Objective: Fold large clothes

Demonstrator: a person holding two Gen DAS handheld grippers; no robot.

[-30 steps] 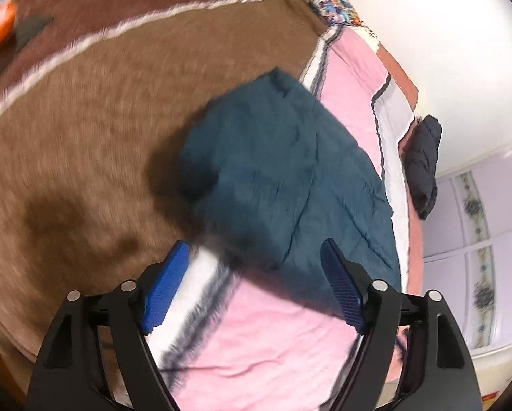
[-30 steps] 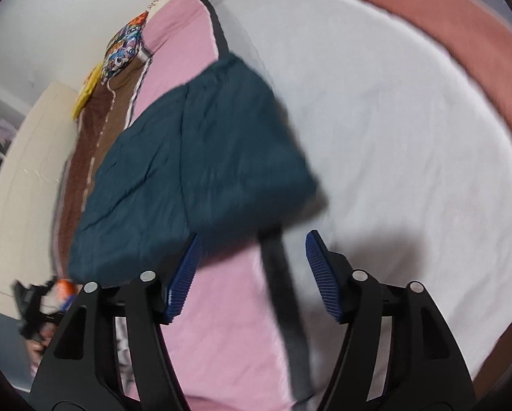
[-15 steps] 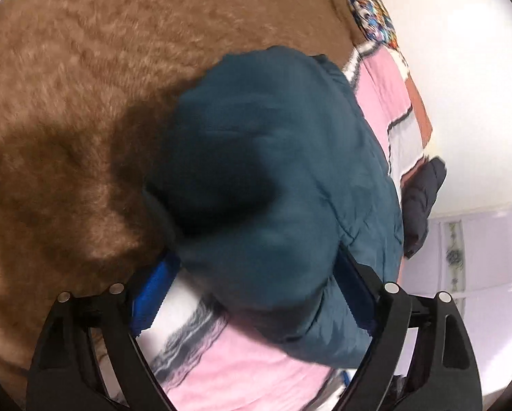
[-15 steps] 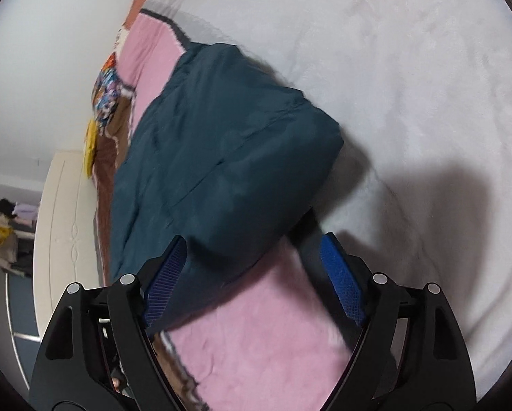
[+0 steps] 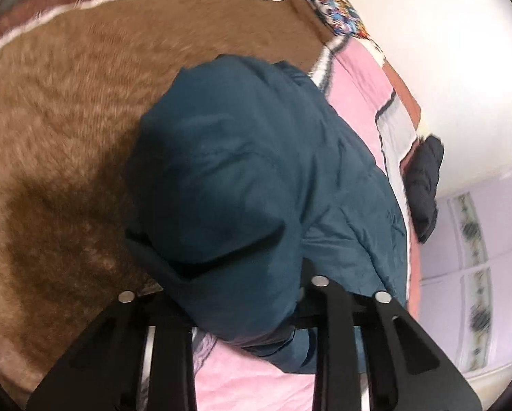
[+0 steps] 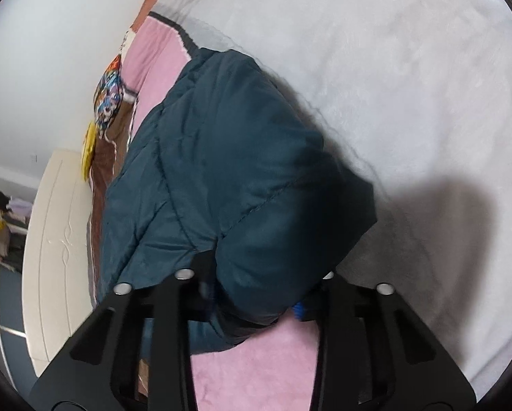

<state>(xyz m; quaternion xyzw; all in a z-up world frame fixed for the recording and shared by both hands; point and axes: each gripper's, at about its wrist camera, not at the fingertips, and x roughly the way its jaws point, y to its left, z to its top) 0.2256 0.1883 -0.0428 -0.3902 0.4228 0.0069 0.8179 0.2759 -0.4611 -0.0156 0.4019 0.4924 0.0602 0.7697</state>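
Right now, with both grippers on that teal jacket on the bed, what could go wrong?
1. Both grippers are closing on thick bunched corners of the teal jacket; the slick padded fabric may slip free on lifting.
2. The left gripper sits low against the pink blanket and may pinch it too.
3. Uneven holds could skew the fold.

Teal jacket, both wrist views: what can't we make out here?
- Left gripper pads: left wrist view, buried under the teal jacket.
- Right gripper pads: right wrist view, mostly hidden; jaws closing on a fold.
- Garment outline: folded over itself.
- Brown blanket: blurred.
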